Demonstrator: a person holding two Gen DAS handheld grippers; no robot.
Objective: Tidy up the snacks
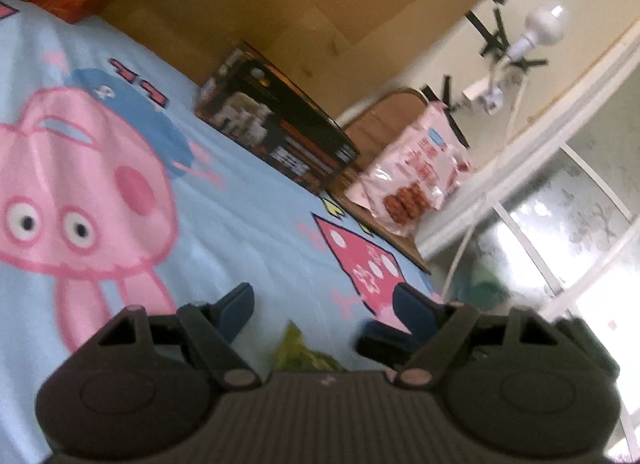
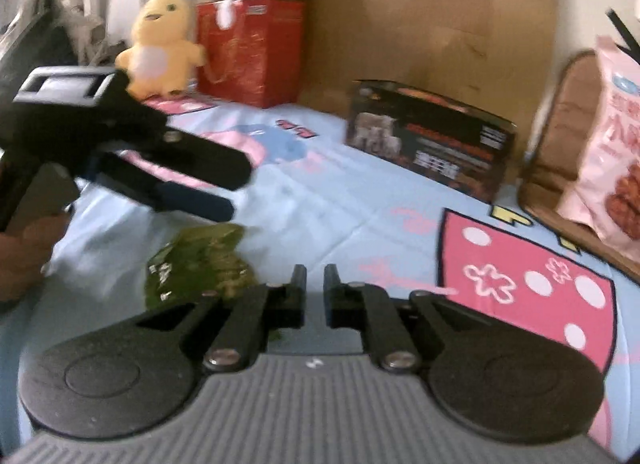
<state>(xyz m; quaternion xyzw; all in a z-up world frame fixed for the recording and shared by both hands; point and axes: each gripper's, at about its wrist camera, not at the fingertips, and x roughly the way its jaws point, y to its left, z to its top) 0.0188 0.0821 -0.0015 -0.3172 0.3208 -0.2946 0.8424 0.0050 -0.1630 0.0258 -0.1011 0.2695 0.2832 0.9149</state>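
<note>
Snacks, green packet (image 2: pixel 200 264): one, flat on blue cartoon sheet (image 2: pixel 320 200), nearest of all, just ahead of both grippers.
Right gripper (image 2: pixel 315 278): jaws drawn narrow, empty, beside green packet.
Left gripper (image 1: pixel 320 304): jaws wide, nothing between, hovering above green packet.
Black box (image 2: pixel 432 144): one, farther back on sheet.
Pink bag (image 1: pixel 412 176): one, beyond sheet edge, right of black box.
Plush toys: two, yellow chick (image 2: pixel 160 44) far behind packet.

A yellow chick plush (image 2: pixel 160 44) stands beside a red gift bag (image 2: pixel 250 50) — both on the cartoon-print sheet (image 2: pixel 340 200).
</note>
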